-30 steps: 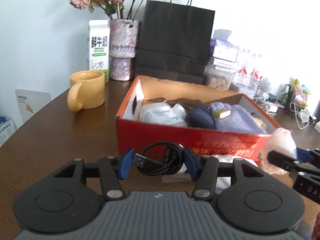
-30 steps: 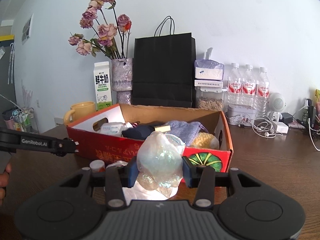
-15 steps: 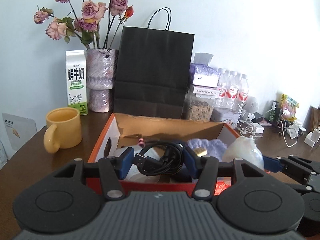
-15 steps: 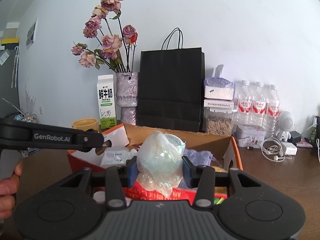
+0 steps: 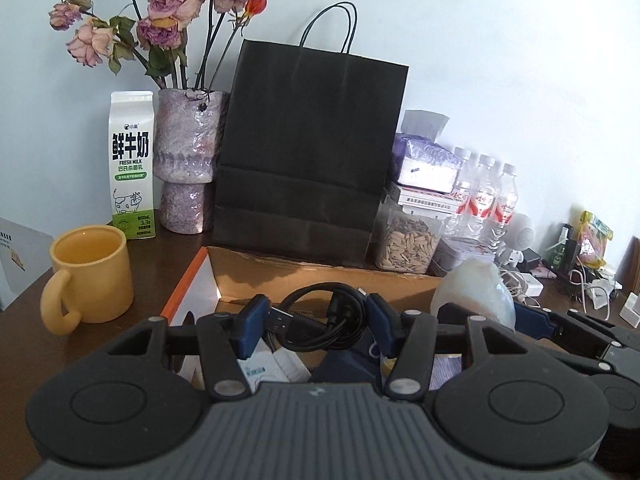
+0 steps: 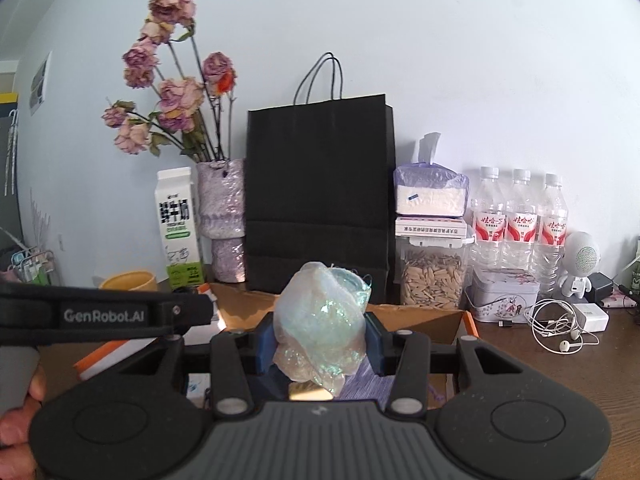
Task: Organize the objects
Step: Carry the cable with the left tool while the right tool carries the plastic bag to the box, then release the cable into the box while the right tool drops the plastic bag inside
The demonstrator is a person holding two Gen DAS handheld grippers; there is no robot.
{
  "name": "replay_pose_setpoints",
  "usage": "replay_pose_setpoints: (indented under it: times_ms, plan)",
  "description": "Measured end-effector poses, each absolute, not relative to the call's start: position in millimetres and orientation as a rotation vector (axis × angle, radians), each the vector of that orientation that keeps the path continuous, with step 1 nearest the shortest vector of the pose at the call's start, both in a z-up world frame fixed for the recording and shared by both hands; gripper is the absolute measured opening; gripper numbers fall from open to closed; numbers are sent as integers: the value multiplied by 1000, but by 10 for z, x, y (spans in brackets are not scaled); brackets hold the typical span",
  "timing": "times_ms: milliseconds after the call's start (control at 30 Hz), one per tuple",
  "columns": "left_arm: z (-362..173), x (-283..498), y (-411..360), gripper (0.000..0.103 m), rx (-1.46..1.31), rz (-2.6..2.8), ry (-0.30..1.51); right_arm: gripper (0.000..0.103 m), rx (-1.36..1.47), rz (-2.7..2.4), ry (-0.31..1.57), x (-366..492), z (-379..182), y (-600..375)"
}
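Both of my hands have come up and forward over the last second: the box (image 5: 320,276) that lay ahead of me, its red front wall in full view, now sits under the grippers, and only its far cardboard wall and orange-edged left rim show. I read that as the carry being nearly done, with both loads over the opening and the release as the next step.

My left gripper (image 5: 318,322) has its jaws partly closed on a coiled black USB cable (image 5: 324,320). The blue pads press the coil at 9 and 3 o'clock, and the plug pokes toward the left pad. Beneath the coil, at 6 o'clock, I see a white packet and a dark blue bundle already in the box.

My right gripper (image 6: 320,340) is clamped on a crumpled iridescent plastic bag (image 6: 322,326), which bulges above the jaws toward 12 o'clock and hangs a little below them. Under it lie a purple knitted thing and something small and yellow, inside the box.

From the left camera the bag shows at 3 o'clock, just beside the cable, so the two loads are close together. On the surface, the yellow mug (image 5: 90,276) stands at 9 o'clock outside the box, and the black paper bag (image 5: 312,148) rises behind it at 12.
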State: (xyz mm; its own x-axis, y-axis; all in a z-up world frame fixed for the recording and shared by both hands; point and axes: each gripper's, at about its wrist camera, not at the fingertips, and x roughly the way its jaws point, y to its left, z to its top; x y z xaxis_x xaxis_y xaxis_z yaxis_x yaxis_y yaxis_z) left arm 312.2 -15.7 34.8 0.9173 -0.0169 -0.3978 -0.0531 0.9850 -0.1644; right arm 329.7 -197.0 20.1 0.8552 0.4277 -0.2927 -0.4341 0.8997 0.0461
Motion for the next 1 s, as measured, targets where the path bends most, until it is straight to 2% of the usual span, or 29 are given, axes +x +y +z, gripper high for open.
replay_pose_setpoints:
  times_ms: [500,600,633,667,700,733,1000]
  plan:
    - [256,3673,-70,56,-140,50,447,43,-51,398,406,3927,102,-1965]
    - [242,3661,-73,56,-144,47,454,47,-58,402,411,3904,88,-1954]
    - [239,3651,-64,59,-155,47,451,53,-61,402,411,3896,87,-1953]
    - [235,3642,-54,65,-164,48,447,73,-60,404,413,3891,85,-1956]
    - [235,3637,-44,87,-168,55,445,85,-60,405,416,3885,83,-1960]
    - [238,3633,-42,103,-168,69,440,100,-64,407,414,3874,86,-1960]
    - [231,3605,-25,103,-154,78,441,103,-70,401,402,3836,111,-1952]
